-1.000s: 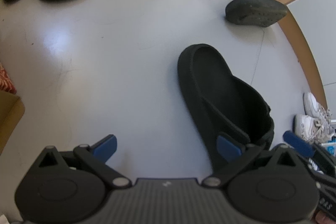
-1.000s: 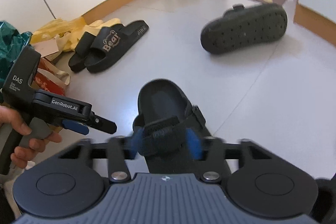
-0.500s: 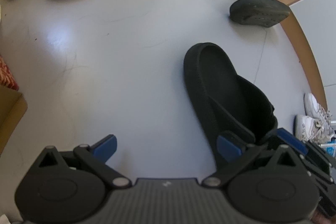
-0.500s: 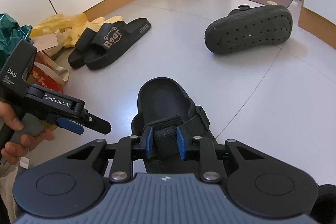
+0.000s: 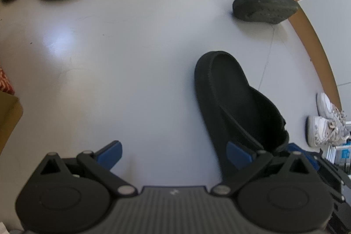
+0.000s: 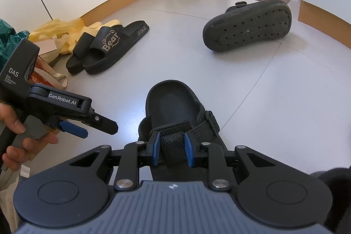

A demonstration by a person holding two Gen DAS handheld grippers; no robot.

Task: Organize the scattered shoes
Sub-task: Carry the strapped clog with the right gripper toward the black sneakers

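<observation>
Out on the pale floor (image 6: 285, 102), mid-room, we are now clamping our right gripper (image 6: 172, 149), wide a moment ago, on the black sandal's (image 6: 175, 106) strap, readying a lift, while our left gripper (image 5: 173, 151) is hanging open.

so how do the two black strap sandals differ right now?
The near sandal sits upright, footbed up; the far sandal is tipped on its side, studded sole showing. The near one's strap is clamped in the right tongs; the far one lies untouched. Both black, apparently a pair.
</observation>
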